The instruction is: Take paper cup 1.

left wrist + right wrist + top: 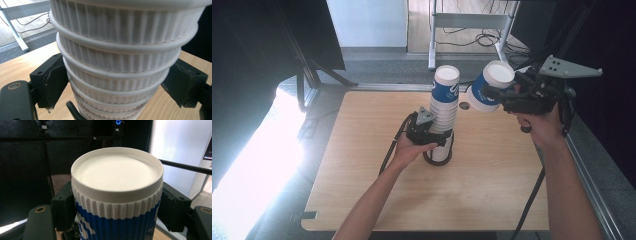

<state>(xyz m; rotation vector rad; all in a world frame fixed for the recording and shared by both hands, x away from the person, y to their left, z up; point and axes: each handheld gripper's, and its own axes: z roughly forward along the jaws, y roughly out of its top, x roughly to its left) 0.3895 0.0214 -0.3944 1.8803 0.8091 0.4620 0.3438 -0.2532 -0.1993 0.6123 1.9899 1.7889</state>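
Cup (pixel 490 86) clamped in the right gripper (pixel 492 94) jaws hangs tilted beside the stack (pixel 445 112), whose base the left gripper (pixel 438 137) jaws grip.

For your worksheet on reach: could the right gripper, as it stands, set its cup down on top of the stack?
Probably yes: the right gripper holds its cup beside the stack, whose top is uncovered; the left gripper grips low.
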